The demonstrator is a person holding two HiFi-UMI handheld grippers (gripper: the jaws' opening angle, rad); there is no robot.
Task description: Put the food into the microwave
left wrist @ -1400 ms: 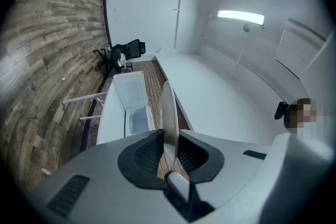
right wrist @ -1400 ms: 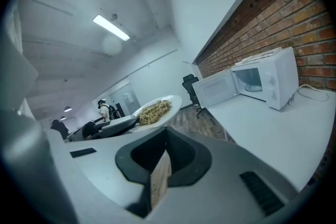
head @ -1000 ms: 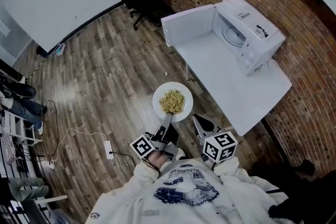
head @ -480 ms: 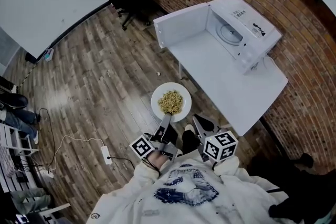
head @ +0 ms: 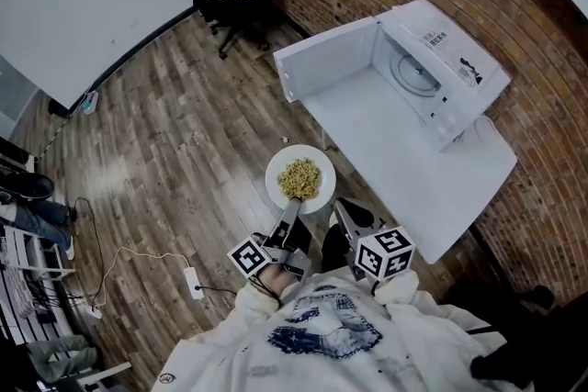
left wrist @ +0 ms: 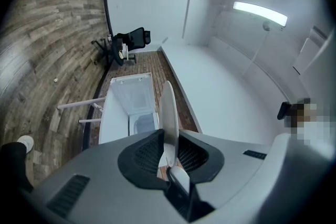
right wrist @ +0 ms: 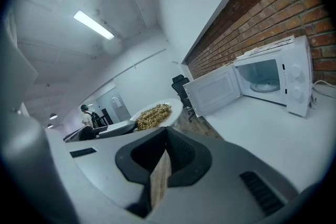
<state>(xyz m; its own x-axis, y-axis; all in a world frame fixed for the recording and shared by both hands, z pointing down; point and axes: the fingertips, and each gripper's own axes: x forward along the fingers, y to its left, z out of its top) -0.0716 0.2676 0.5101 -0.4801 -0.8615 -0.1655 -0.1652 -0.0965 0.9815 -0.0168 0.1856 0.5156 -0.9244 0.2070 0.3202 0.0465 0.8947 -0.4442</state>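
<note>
Left fingers clamp rim of round white plate | right fingers closed, empty | noodles heaped, crinkly

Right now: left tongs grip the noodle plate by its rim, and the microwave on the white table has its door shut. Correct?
Not quite. The microwave door is open, swung wide, with the turntable visible inside, as the head view shows. The rest holds: the left tongs grip the noodle plate by its rim, and the microwave sits on the white table.
</note>
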